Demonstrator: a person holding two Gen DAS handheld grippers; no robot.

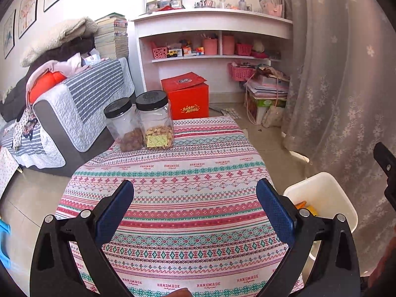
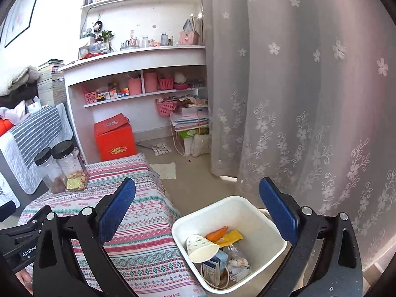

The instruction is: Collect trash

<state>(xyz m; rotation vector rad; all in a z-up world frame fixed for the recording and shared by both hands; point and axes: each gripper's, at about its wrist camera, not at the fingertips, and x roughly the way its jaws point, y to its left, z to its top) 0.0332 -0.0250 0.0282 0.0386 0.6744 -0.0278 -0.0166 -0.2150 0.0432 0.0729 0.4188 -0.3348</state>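
A white square bin (image 2: 257,216) stands on the floor beside the patterned table (image 2: 138,242). Inside it lie a paper cup (image 2: 201,246), an orange wrapper (image 2: 217,234), a yellow packet (image 2: 231,238), a small blue carton (image 2: 217,263) and crumpled scraps. My right gripper (image 2: 197,193) hangs open above the bin's near rim, nothing between its blue pads. My left gripper (image 1: 195,193) is wide open over the tablecloth (image 1: 188,198), holding nothing. The bin (image 1: 321,198) shows at that view's right edge, partly behind the right finger.
Two black-lidded clear jars (image 1: 141,121) with snacks stand at the table's far left corner. A sofa with striped covers (image 1: 81,109) lies left. A red box (image 1: 188,94), white shelves (image 1: 212,39) and a lace curtain (image 2: 309,99) lie beyond; paper (image 2: 164,170) lies on the floor.
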